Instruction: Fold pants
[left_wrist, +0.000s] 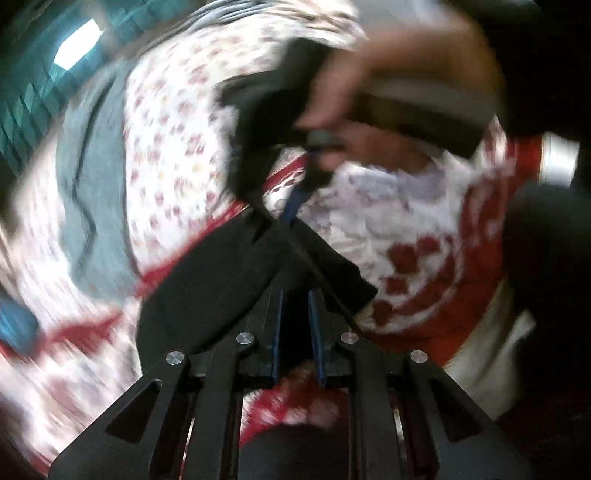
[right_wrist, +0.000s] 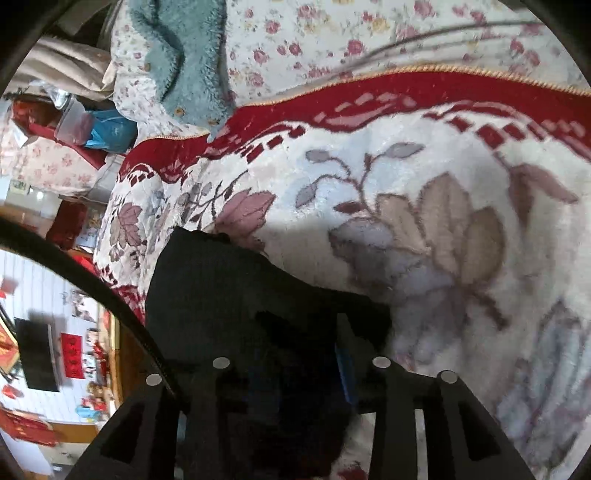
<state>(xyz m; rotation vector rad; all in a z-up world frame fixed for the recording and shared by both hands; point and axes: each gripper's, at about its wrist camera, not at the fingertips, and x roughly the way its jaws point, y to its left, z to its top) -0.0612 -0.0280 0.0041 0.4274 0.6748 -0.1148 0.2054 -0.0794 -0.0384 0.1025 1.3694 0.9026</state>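
**Ana:** Plush blanket (right_wrist: 424, 206), white with red border and big flower motifs, covers the bed; behind it lies a floral quilt (right_wrist: 332, 33) with a teal fleece garment (right_wrist: 184, 66) on top. Where do the pants sit?

**Ben:** Black pants (right_wrist: 229, 295) hang in front of both cameras, lifted off the blanket. In the right wrist view the cloth runs from the tongs forward and to the left, ending in a loose corner over the blanket.

**Ana:** And the right tongs (right_wrist: 306, 369)?

**Ben:** Dark cloth fills the gap between the 2 fingers; only a strip of blue pad shows on the right side. The fingers look pressed on the pants, though how tightly cannot be told.

**Ana:** The left side?

**Ben:** That view is badly smeared. The left tongs (left_wrist: 295, 325) show 2 blue pads close together with a narrow slot between them, and black cloth drapes from their far end. Ben judges they pinch the pants. Just beyond, the right hand (left_wrist: 388, 92) and its tool appear, tips nearly meeting those of the left.

**Ana:** So the 2 ends are together?

**Ben:** Apparently: both grips sit near each other above the blanket, with the cloth hanging between and below. The next move likely turns on laying that doubled length down flat, long axis along the blanket.
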